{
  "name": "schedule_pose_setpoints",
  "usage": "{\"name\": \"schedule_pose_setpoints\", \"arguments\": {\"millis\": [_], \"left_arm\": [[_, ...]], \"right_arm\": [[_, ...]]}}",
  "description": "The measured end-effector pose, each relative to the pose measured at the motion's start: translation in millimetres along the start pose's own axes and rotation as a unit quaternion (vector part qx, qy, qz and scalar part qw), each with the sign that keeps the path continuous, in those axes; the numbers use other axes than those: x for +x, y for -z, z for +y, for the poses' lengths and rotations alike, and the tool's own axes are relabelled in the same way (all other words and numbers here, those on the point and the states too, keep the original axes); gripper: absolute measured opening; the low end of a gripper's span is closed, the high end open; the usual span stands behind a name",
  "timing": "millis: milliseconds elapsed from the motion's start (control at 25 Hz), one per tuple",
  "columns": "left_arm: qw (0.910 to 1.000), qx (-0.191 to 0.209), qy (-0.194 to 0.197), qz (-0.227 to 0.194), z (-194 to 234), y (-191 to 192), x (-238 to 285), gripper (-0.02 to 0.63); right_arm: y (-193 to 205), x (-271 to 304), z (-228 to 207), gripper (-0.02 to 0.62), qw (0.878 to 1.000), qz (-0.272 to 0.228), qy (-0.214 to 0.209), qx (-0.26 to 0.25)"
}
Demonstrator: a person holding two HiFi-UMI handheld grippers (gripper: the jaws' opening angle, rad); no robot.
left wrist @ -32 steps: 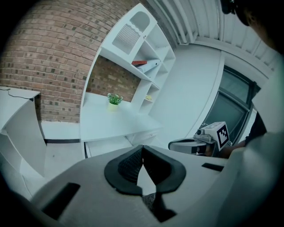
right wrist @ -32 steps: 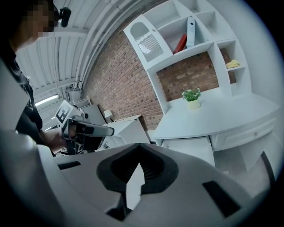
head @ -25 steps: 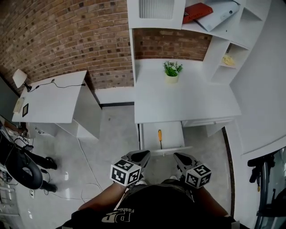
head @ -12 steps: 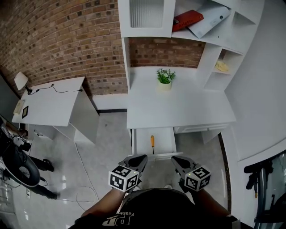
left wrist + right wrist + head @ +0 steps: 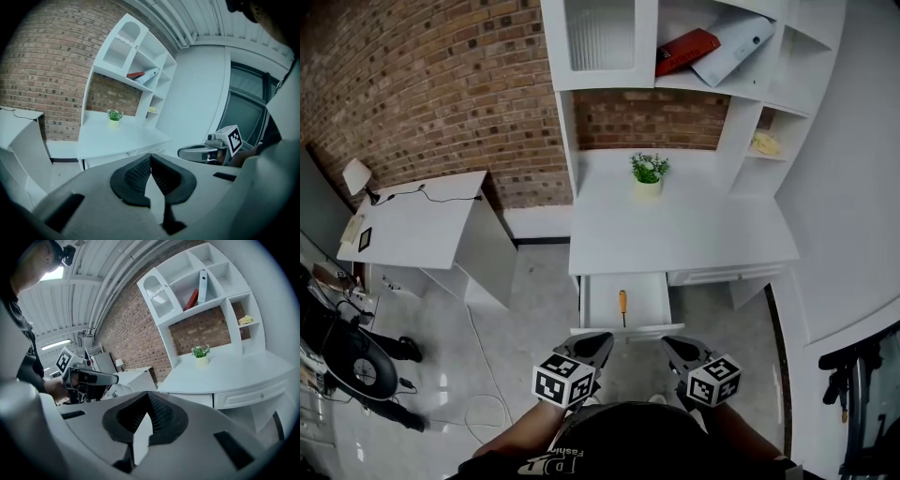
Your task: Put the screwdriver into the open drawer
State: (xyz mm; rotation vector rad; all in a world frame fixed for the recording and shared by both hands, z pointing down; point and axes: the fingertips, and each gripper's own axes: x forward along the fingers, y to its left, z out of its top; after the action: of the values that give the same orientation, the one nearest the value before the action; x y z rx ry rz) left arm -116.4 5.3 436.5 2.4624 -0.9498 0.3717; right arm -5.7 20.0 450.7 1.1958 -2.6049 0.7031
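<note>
The screwdriver, orange-handled with a dark shaft, lies inside the open drawer of the white desk, pointing toward me. My left gripper hovers just short of the drawer front, left of the screwdriver, jaws shut and empty. On the other side of the drawer front my right gripper is likewise shut on nothing. Each gripper shows in the other's view: the right gripper, the left gripper. The drawer and screwdriver are hidden in both gripper views.
A potted plant stands at the back of the desk under shelves holding a red book. A closed drawer is to the right. A second white table stands at the left, with a cable and dark equipment on the floor.
Both grippers have shifted a little with the person in front of the drawer and stay shut. The screwdriver lies in the drawer as before.
</note>
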Motion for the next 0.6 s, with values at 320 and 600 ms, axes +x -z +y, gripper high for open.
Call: {"name": "schedule_pose_setpoints", "arguments": {"millis": [320, 600], "left_arm": [[1.0, 0.005, -0.002, 0.007, -7.1, 6.9, -8.5, 0.018], [0.9999, 0.007, 0.0, 0.011, -8.3, 10.8, -10.3, 0.018]], "right_arm": [[5.0, -4.3, 5.1, 0.005, 1.0, 0.0, -0.002, 0.004], [7.4, -1.8, 10.7, 0.005, 1.0, -0.001, -0.005, 0.005]]}}
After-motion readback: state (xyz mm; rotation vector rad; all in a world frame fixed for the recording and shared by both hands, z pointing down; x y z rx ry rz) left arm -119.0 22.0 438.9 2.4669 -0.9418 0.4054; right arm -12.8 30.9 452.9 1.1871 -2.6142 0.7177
